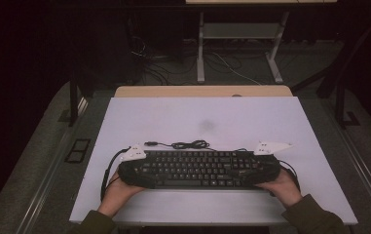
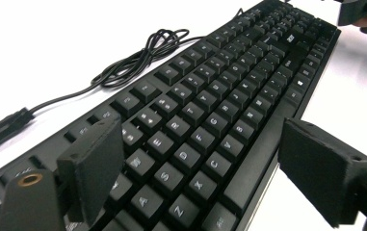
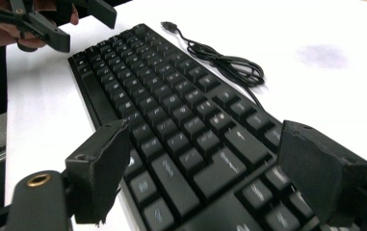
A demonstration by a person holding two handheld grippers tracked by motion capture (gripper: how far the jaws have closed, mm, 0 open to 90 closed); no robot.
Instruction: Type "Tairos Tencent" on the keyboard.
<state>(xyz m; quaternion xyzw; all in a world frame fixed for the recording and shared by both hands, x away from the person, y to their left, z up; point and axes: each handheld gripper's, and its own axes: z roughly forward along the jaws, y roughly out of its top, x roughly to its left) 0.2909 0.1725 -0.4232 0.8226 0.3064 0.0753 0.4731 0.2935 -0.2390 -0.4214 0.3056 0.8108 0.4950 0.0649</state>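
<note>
A black keyboard [image 1: 200, 169] lies flat near the front edge of the white table [image 1: 222, 117], its cord [image 1: 188, 144] bunched just behind it. The left gripper [image 2: 200, 168] and right gripper [image 3: 210, 178] straddle its two ends, jaws wide apart and gripping nothing — placed, I judge, to shift it level from both sides. Letter keys read clearly — Q, W, E, R, A, Z; the logo is too small to read.
</note>
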